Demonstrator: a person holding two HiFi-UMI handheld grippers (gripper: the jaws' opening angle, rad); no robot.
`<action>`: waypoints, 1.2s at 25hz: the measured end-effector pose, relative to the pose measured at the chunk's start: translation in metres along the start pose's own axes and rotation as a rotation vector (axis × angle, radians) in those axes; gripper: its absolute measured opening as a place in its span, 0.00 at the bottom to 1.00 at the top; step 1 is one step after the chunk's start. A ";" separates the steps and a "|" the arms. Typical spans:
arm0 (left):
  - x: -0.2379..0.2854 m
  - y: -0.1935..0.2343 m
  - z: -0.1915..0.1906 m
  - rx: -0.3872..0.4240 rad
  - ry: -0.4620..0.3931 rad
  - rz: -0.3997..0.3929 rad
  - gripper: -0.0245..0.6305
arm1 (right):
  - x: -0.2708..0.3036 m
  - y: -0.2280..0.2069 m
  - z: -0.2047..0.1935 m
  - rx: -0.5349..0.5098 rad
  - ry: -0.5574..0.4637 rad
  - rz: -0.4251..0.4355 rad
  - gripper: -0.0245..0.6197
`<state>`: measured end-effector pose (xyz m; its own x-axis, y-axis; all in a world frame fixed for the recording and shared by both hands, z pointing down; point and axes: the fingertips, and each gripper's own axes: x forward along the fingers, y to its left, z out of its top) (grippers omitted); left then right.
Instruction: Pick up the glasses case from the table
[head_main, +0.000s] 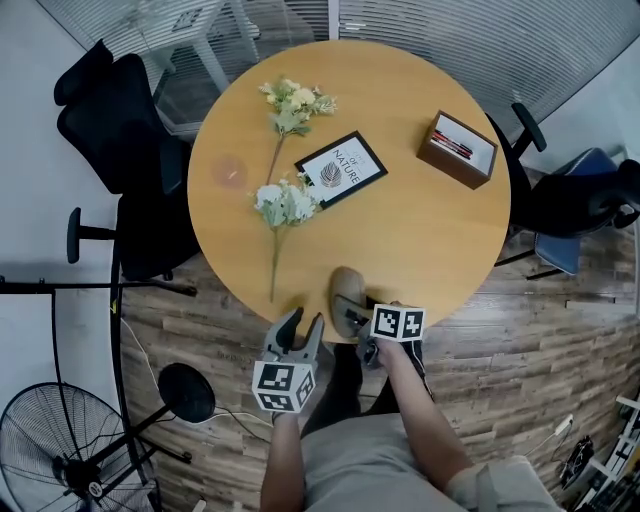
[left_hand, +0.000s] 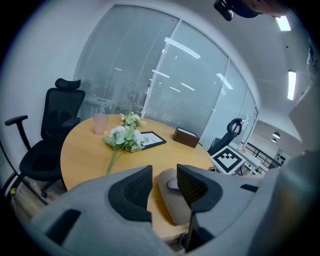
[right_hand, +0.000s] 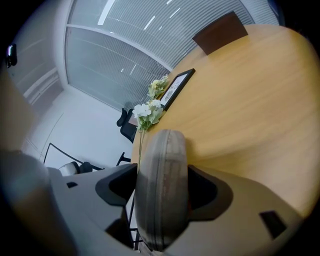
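Note:
The glasses case (head_main: 346, 286) is a tan-grey oval pouch at the near edge of the round wooden table (head_main: 440, 240). My right gripper (head_main: 353, 316) is shut on its near end. In the right gripper view the case (right_hand: 161, 195) stands on edge and fills the gap between both jaws. My left gripper (head_main: 299, 332) hangs just off the table's near edge, left of the case, open with nothing between its jaws. In the left gripper view the case (left_hand: 172, 206) lies beyond the left gripper (left_hand: 164, 176).
Artificial flowers (head_main: 285, 200), a framed print (head_main: 341, 168), a brown box (head_main: 457, 148) and a pink cup (head_main: 228, 172) stand farther back on the table. Black office chairs (head_main: 120, 130) flank the table. A floor fan (head_main: 60, 450) stands at the near left.

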<state>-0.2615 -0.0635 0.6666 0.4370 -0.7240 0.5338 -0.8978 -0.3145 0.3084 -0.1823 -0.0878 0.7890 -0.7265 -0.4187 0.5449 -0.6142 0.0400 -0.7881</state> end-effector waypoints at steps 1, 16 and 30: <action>0.000 -0.001 -0.001 -0.004 0.001 0.000 0.25 | 0.000 0.001 0.000 0.006 0.000 0.004 0.51; -0.002 -0.009 -0.001 -0.051 -0.031 0.066 0.25 | -0.015 0.001 0.000 -0.053 0.051 0.034 0.46; 0.001 -0.036 0.018 -0.039 -0.066 0.078 0.25 | -0.054 0.021 0.029 -0.126 0.006 0.079 0.46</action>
<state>-0.2301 -0.0640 0.6413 0.3602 -0.7845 0.5048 -0.9254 -0.2323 0.2994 -0.1469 -0.0907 0.7342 -0.7755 -0.4044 0.4848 -0.5888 0.1863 -0.7865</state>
